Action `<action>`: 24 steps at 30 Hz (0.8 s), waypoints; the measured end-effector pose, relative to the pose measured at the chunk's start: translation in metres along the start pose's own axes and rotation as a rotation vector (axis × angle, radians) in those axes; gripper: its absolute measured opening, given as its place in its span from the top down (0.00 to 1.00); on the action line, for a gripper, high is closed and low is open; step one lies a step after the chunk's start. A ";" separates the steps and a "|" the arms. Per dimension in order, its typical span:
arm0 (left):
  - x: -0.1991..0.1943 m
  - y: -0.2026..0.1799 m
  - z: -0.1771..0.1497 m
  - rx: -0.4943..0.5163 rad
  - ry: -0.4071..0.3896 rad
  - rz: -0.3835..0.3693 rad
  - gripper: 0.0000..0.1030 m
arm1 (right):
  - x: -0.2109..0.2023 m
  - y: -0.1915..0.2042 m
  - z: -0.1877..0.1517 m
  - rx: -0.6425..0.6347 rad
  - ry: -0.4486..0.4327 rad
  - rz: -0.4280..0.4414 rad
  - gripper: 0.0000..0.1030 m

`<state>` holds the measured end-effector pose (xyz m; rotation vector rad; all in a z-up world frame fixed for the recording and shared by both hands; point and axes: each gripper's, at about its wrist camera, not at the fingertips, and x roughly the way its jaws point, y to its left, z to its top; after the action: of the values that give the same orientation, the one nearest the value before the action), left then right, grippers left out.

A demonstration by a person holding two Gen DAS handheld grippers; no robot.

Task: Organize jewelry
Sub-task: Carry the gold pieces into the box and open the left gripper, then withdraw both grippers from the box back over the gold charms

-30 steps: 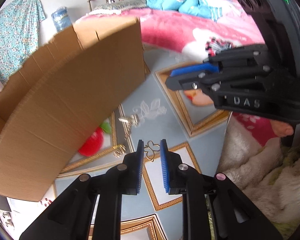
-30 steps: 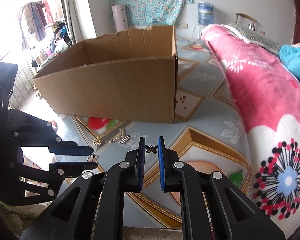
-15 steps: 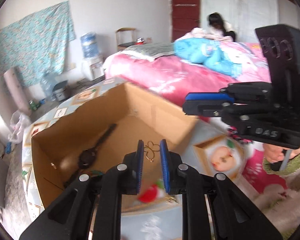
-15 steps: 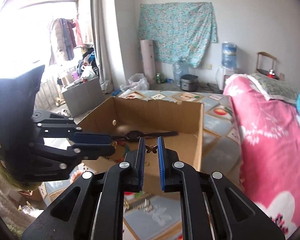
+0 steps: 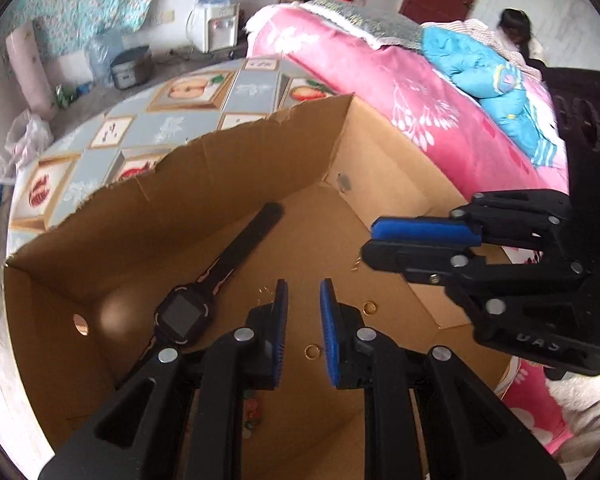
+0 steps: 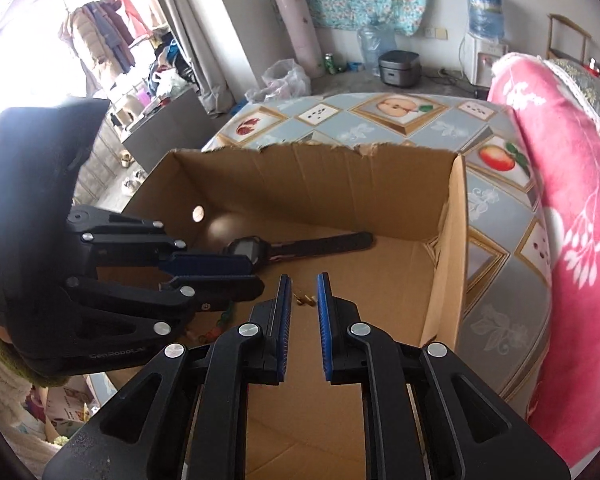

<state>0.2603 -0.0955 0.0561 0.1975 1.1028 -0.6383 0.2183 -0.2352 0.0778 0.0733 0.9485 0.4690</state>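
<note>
Both grippers hang over an open cardboard box (image 5: pixel 148 200) (image 6: pixel 444 240). My left gripper (image 5: pixel 303 292) is open and empty. My right gripper (image 6: pixel 301 285) is open and empty too; it also shows in the left wrist view (image 5: pixel 368 242), and the left gripper shows in the right wrist view (image 6: pixel 256 276). On the box floor lie a black wristwatch (image 5: pixel 186 314) (image 6: pixel 244 250), two gold rings (image 5: pixel 312 352) (image 5: pixel 369 307), small gold earrings (image 6: pixel 305 301) and a faint gold piece (image 5: pixel 263 294). Coloured beads (image 6: pixel 224 318) lie under the left gripper.
The box stands on a floor mat with a fruit pattern (image 6: pixel 396 108). A pink bed cover (image 6: pixel 572 240) (image 5: pixel 380 72) runs along the right. A water dispenser (image 6: pixel 482 20), a rice cooker (image 6: pixel 398 68) and a clothes rack (image 6: pixel 100 40) stand further off.
Both grippers rose from the mat to above the box, each carrying a small gold earring. Now both have opened and the earrings are out of the jaws.
</note>
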 end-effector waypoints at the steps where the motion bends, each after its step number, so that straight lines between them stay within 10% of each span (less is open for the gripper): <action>1: 0.000 0.002 0.003 -0.011 0.000 0.004 0.85 | -0.005 -0.001 -0.001 0.004 -0.013 0.002 0.87; 16: -0.057 0.004 -0.011 -0.071 -0.175 0.000 0.66 | -0.082 -0.010 -0.019 0.084 -0.206 -0.012 0.78; 24: -0.135 -0.018 -0.086 -0.039 -0.359 0.021 0.27 | -0.145 0.018 -0.075 0.098 -0.353 0.015 0.48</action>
<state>0.1442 -0.0200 0.1380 0.0571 0.7659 -0.6056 0.0807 -0.2902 0.1492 0.2437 0.6241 0.4068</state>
